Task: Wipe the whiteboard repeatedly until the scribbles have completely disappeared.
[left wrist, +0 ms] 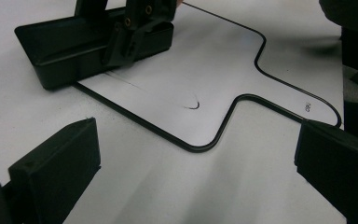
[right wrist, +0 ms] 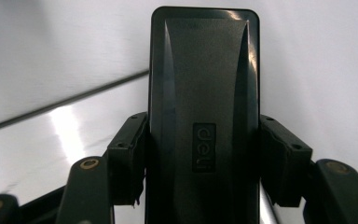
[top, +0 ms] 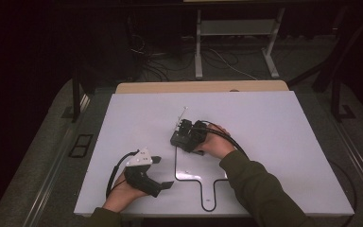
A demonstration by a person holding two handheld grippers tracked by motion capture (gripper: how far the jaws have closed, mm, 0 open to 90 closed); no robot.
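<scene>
Right gripper (top: pixel 185 135) clamps the black eraser (right wrist: pixel 204 116) flat on the paddle-shaped whiteboard's (top: pixel 189 165) top edge, presumably for wiping; left gripper (top: pixel 163 172), jaws wide, waits near the worktop's (top: pixel 274 142) front-left edge.

- "deli" stands embossed in a small rectangle on the top of the black eraser (right wrist: pixel 204 116), centre of the right gripper view.
- A tiny black printed mark on the white paddle-shaped board (left wrist: pixel 307 107), right of the left gripper view, is illegible.
</scene>
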